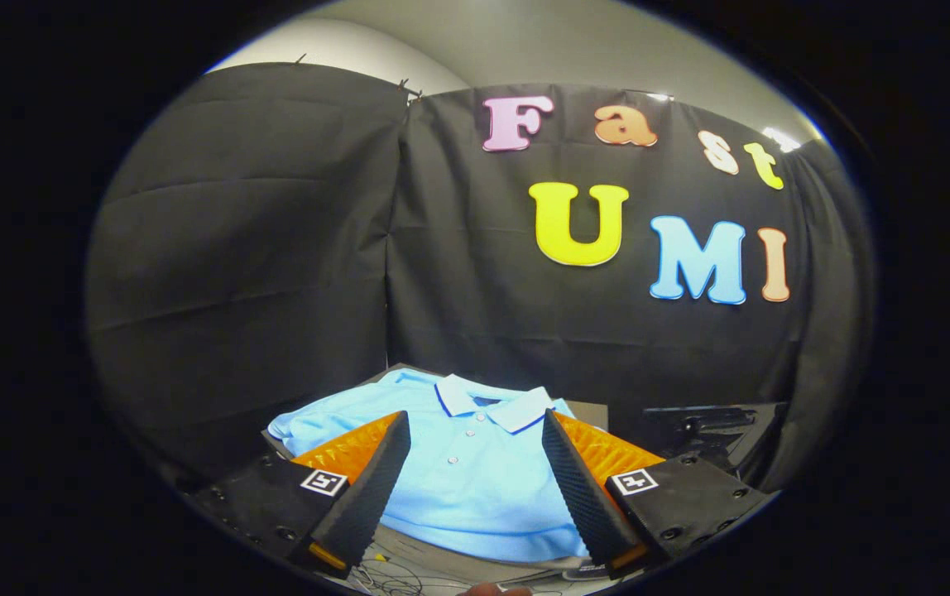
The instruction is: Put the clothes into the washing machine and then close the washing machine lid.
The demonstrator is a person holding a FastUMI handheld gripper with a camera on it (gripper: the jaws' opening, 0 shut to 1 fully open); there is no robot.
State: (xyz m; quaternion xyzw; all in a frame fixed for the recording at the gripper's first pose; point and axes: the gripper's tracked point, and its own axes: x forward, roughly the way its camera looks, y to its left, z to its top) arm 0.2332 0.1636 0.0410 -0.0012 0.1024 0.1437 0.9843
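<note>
A light blue polo shirt (463,476) with a white collar lies folded flat on a table, buttons up, collar toward the black cloth wall. My gripper (475,426) hovers above it, open wide, with the shirt's chest showing in the gap between the two fingers. Neither finger (371,484) touches the fabric as far as I can tell. The shirt's left sleeve spreads out beyond the left finger.
The grey table (442,563) edge shows below the shirt, with thin cables lying on it. A dark, black object (702,430) sits to the right of the shirt, beyond the right finger. The black cloth wall stands close behind the shirt.
</note>
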